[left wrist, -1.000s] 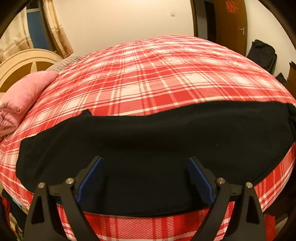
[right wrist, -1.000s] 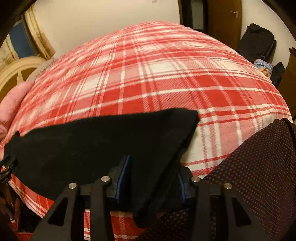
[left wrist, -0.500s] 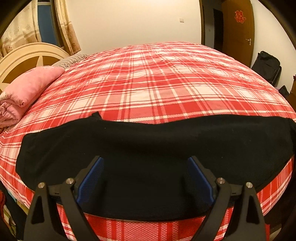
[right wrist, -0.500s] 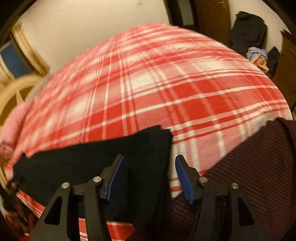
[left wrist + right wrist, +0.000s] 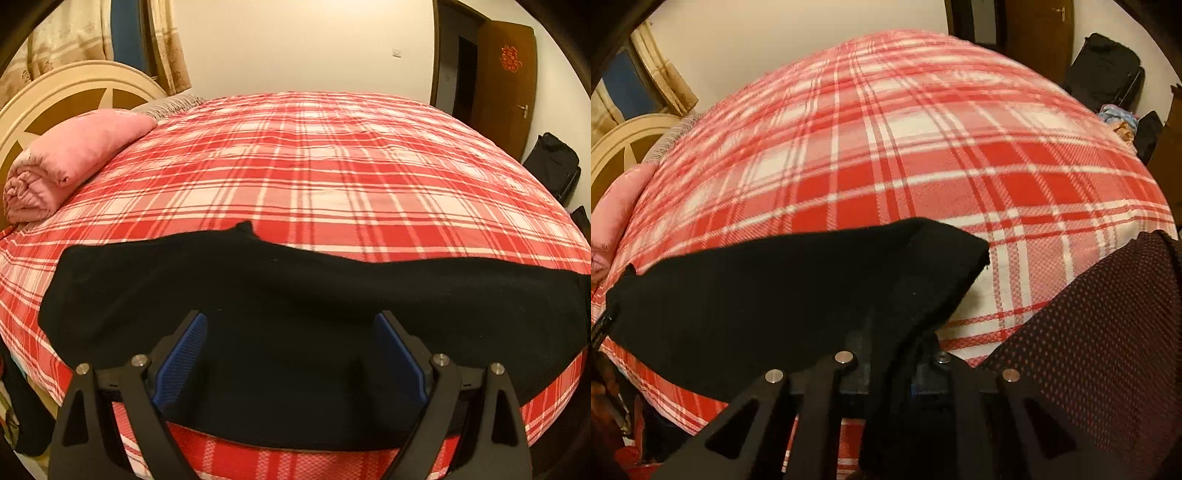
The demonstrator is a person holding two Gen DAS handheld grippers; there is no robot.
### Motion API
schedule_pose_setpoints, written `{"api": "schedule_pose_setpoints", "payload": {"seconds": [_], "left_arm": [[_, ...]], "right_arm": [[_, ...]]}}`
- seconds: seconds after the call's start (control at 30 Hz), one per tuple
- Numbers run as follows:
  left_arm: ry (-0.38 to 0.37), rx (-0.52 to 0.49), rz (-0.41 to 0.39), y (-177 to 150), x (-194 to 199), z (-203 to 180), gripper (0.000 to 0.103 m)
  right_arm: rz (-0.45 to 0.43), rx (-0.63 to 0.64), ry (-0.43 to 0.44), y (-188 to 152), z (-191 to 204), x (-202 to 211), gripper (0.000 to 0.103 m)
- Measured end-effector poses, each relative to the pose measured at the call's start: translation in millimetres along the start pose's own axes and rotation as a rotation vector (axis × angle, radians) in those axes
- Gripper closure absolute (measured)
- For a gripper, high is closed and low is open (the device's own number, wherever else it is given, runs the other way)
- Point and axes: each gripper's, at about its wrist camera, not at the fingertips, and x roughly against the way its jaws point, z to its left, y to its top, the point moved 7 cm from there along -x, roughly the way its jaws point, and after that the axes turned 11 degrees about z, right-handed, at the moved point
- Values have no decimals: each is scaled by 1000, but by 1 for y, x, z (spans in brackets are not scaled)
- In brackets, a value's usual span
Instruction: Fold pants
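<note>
Black pants (image 5: 295, 314): lying as a long band across the near edge of the bed, one end reaching toward the pillow side, the other running off to the right.
Plaid bedspread (image 5: 332, 177): red and white, covering the whole bed and showing beneath and beyond the pants.
Left gripper (image 5: 291, 354): hovering low over the middle of the pants with its jaws spread wide; the blue pads (image 5: 181, 358) are standing apart with dark cloth lying between them, nothing being pinched.
Right gripper (image 5: 890, 354): sitting at the right end of the pants (image 5: 775, 295), its jaws drawn narrow and pinching a fold of the black cloth, which is draping over the fingers.
Pink pillow (image 5: 70, 158): resting at the far left of the bed, against the cream headboard (image 5: 55, 96), well apart from the pants.
Dotted dark fabric (image 5: 1089, 332): filling the lower right of the right wrist view, beside the bedspread.
Black bag (image 5: 554, 162): sitting on the floor near the brown door (image 5: 509, 74).
</note>
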Motion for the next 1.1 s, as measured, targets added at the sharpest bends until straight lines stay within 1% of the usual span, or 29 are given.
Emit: {"api": "schedule_pose_setpoints", "payload": {"seconds": [0.07,0.1,0.13,0.2,0.23,0.3,0.33,0.37,0.4,0.43,0.53,0.6,0.7,0.77,0.8,0.83,0.87,0.9,0.97,1.0,1.03,1.07,1.1], "left_arm": [[9,0,-10,1,2,4,9],[10,6,-15,2,4,7,9],[7,16,-18,3,4,9,9],[-2,36,-19,4,4,14,9],[-5,43,-19,4,4,15,9],[-10,46,-15,3,3,17,9],[-10,44,-13,3,2,17,9],[-9,42,-12,2,1,18,9],[-9,42,-11,1,1,19,9],[-10,43,-9,1,0,19,9],[-16,45,-9,0,0,22,9],[-15,48,-10,0,0,27,9],[-18,60,-7,-1,-2,34,9],[-12,67,-6,-2,-4,41,9],[-11,69,-5,-2,-5,44,9],[-12,70,-4,-2,-6,46,9],[-11,72,-3,-2,-7,50,9],[-9,74,-1,-3,-8,52,9],[-10,80,6,-3,-12,57,9],[-10,82,8,-3,-13,58,9],[-8,85,11,-3,-14,61,9],[-8,86,12,-3,-15,62,9],[-10,87,10,-3,-15,64,9]], "right_arm": [[-49,-22,61,7,7,23,92],[-78,-10,96,12,18,39,92],[-89,7,111,15,27,47,92],[-109,81,141,22,60,65,92],[-113,120,142,25,74,69,92],[-95,178,189,23,111,72,92],[-82,193,211,22,122,70,92],[-62,232,230,18,143,64,92],[-41,285,234,12,167,56,92],[-29,314,241,7,180,52,92],[17,407,314,-9,233,26,92],[28,468,306,-17,262,5,92],[42,511,291,-27,291,-26,90],[32,522,264,-33,301,-42,86],[30,514,254,-33,306,-50,78],[33,504,276,-35,308,-52,70],[41,486,356,-36,312,-55,47],[44,462,452,-36,313,-51,37],[53,414,597,-37,315,-43,37],[44,389,657,-33,310,-33,37],[13,375,682,-28,302,-23,37],[-60,359,673,-19,285,-7,37],[-99,352,640,-14,273,1,37]]}}
